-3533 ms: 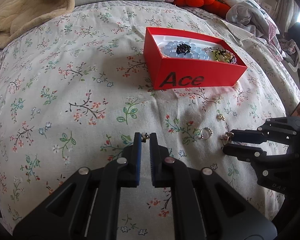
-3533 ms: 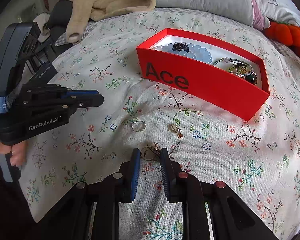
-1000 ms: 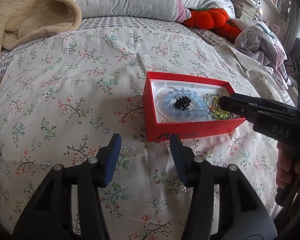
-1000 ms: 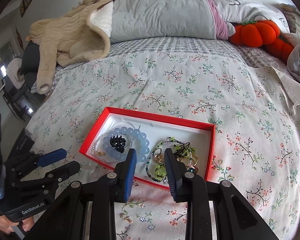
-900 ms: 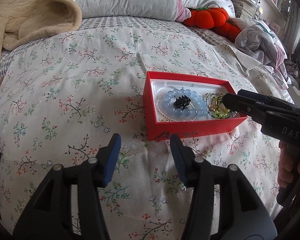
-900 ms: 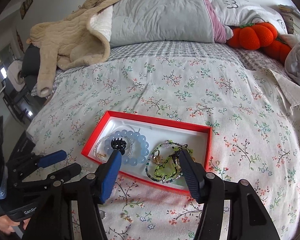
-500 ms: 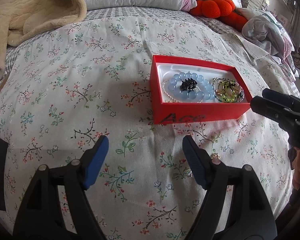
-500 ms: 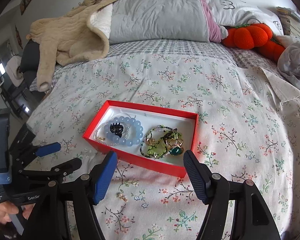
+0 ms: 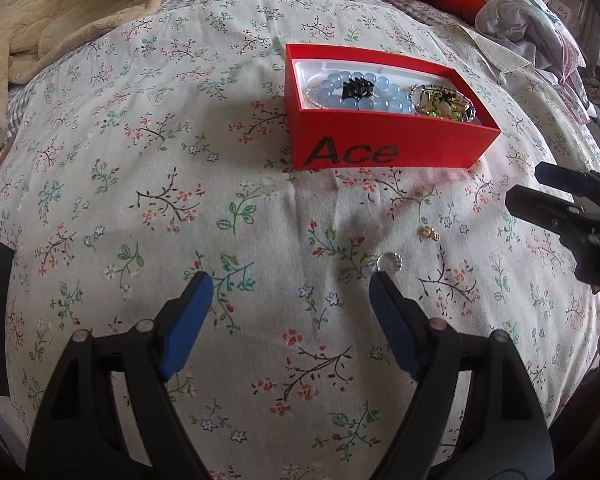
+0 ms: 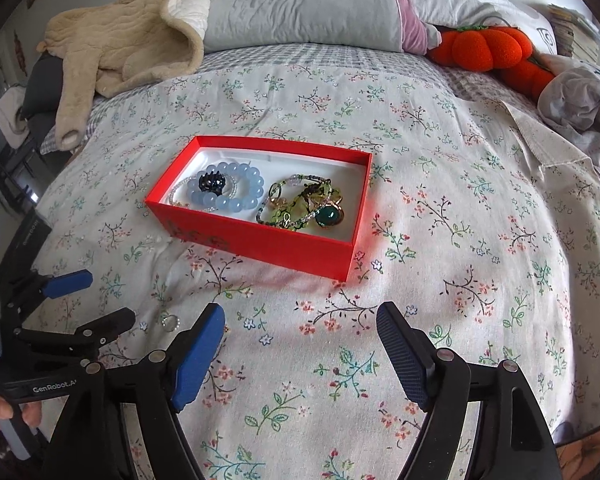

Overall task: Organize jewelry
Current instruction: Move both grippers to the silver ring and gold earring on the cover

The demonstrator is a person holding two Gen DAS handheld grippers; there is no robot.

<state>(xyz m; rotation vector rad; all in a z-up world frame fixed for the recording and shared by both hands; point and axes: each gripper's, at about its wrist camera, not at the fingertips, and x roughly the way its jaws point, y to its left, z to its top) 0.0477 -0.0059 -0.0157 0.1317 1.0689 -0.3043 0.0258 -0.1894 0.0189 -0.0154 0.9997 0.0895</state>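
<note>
Jewelry box (image 9: 384, 148), red with "Ace" printed on its front wall, sits on the floral bedspread (image 9: 148, 168) and is the landmark here. Inside it, toward its left end, a pale blue bead bracelet (image 10: 236, 194) with a black hair claw (image 10: 211, 181) on top and a thin beaded chain around them; toward its right end, a tangle of green bead strands and gold pieces (image 10: 296, 206) with a teal stone ring (image 10: 329, 215). On the bedspread in front of the box, near side, lie two loose pieces: a small gold earring (image 9: 429, 232) and, nearer the camera, a sparkly silver ring (image 9: 389, 261). Left gripper (image 9: 288, 284) in front of the box, jaws spread wide, empty, its right fingertip just beside the silver ring. Right gripper (image 10: 300, 320) also in front of the box, toward its right end, jaws spread wide, holding nothing. Behind the box: beige fleece garment (image 10: 120, 36), grey pillow (image 10: 300, 0), orange pumpkin plush (image 10: 488, 50). Crumpled grey clothing (image 10: 580, 96) is well to the box's right.
</note>
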